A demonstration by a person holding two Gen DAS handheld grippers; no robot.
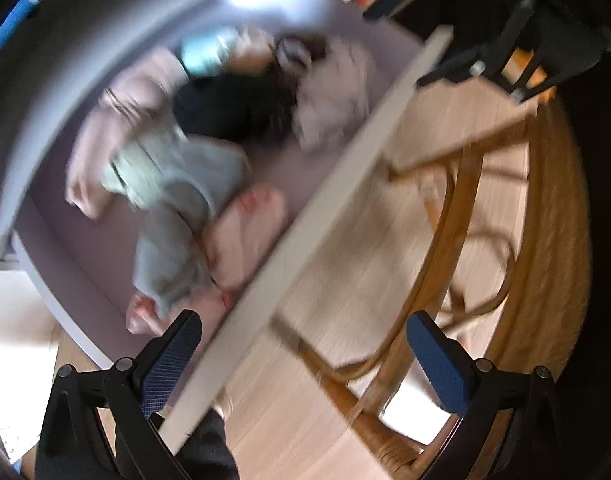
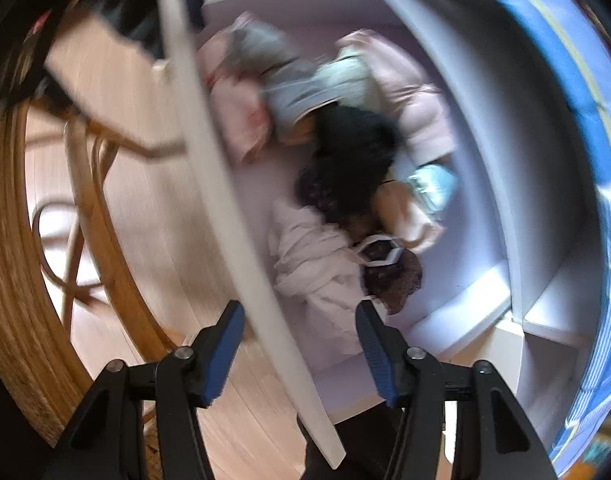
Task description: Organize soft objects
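An open white drawer (image 1: 325, 208) with a lilac bottom holds several soft clothes, all blurred. In the left wrist view I make out a pale pink garment (image 1: 105, 140), a grey-green one (image 1: 177, 184), a black one (image 1: 233, 108), a whitish one (image 1: 333, 92) and a peach patterned one (image 1: 249, 228). The right wrist view shows the same drawer (image 2: 225, 200) with the black garment (image 2: 353, 148) and the whitish one (image 2: 313, 264). My left gripper (image 1: 305, 360) hangs open above the drawer's front panel, holding nothing. My right gripper (image 2: 299, 350) is open too, with the panel seen between its fingers, untouched.
A rattan chair (image 1: 457, 240) stands on the wooden floor (image 1: 345, 280) just outside the drawer front; it also shows as the chair (image 2: 9, 240). A blue striped fabric (image 2: 585, 120) lies beyond the drawer's back wall. A person's dark clothing shows at the bottom edge.
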